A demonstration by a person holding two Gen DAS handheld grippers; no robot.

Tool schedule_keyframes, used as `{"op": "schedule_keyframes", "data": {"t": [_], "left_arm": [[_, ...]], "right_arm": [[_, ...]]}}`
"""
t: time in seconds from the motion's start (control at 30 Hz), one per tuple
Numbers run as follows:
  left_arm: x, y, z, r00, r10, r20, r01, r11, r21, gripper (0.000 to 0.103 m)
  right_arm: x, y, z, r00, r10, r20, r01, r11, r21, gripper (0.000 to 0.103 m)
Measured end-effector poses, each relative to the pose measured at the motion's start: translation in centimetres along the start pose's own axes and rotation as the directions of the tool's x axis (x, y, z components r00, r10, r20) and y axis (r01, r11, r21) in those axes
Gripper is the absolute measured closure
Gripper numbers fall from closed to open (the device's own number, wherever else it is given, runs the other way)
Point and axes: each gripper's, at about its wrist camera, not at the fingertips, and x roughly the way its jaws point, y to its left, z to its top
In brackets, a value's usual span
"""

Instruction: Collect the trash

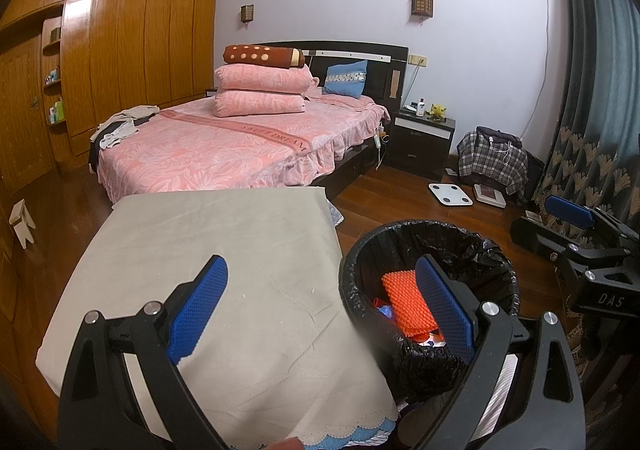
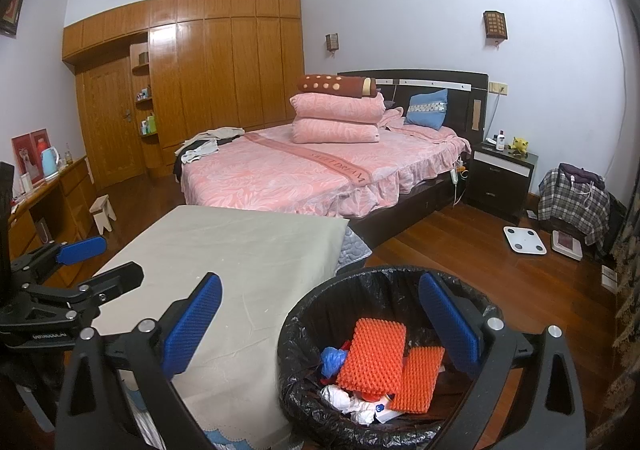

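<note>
A black-lined trash bin [image 2: 304,322] stands to the right of a table covered with a beige cloth [image 2: 248,250]. In it lie two orange bumpy pads [image 2: 372,358], a blue scrap [image 2: 334,358] and crumpled white paper [image 2: 356,406]. The bin also shows in the left wrist view [image 1: 352,274] with an orange pad [image 1: 404,302]. My left gripper [image 1: 320,306] is open and empty, straddling the table edge and bin. My right gripper [image 2: 320,326] is open and empty above the bin's left rim. Each gripper shows in the other's view, the right [image 1: 568,214] and the left [image 2: 84,250].
A pink bed [image 2: 320,170] with stacked quilts stands behind the table. A dark nightstand [image 2: 500,174], a white scale [image 2: 524,240] and a plaid-covered heap [image 2: 572,194] lie on the wood floor to the right. A small stool [image 2: 104,212] and a desk [image 2: 44,194] are at left.
</note>
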Motion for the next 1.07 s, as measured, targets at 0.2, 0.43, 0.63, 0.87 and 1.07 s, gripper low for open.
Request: {"op": "schedule_keyframes", "data": {"t": [0.2,0.43,0.63,0.87,1.07], "left_arm": [[0.0,-0.01,0.02,1.0,0.0,-0.001,0.0,1.0,0.0,0.011],[-0.04,0.57,-0.31,1.0,-0.001,-0.008,0.001,1.0,-0.001,0.011],[0.09,0.63,-0.61,1.0,-0.005,-0.016,0.005,1.0,-0.007,0.011],[0.12,0.64,-0.66,1.0,-0.007,-0.016,0.007,1.0,-0.007,0.011],[0.12,0.66,-0.62,1.0,-0.005,-0.017,0.004,1.0,-0.005,0.011]], "right_arm": [[0.02,0.01,0.0,1.0,0.0,-0.001,0.0,1.0,0.001,0.006],[0.2,0.1,-0.05,1.0,0.0,-0.003,0.0,1.0,0.0,0.006],[0.27,0.1,-0.15,1.0,0.001,-0.004,-0.001,1.0,0.0,0.006],[0.4,0.05,-0.29,1.0,0.0,-0.006,0.0,1.0,0.001,0.006],[0.67,-0.1,-0.65,1.0,0.0,-0.008,0.0,1.0,0.003,0.006]]}}
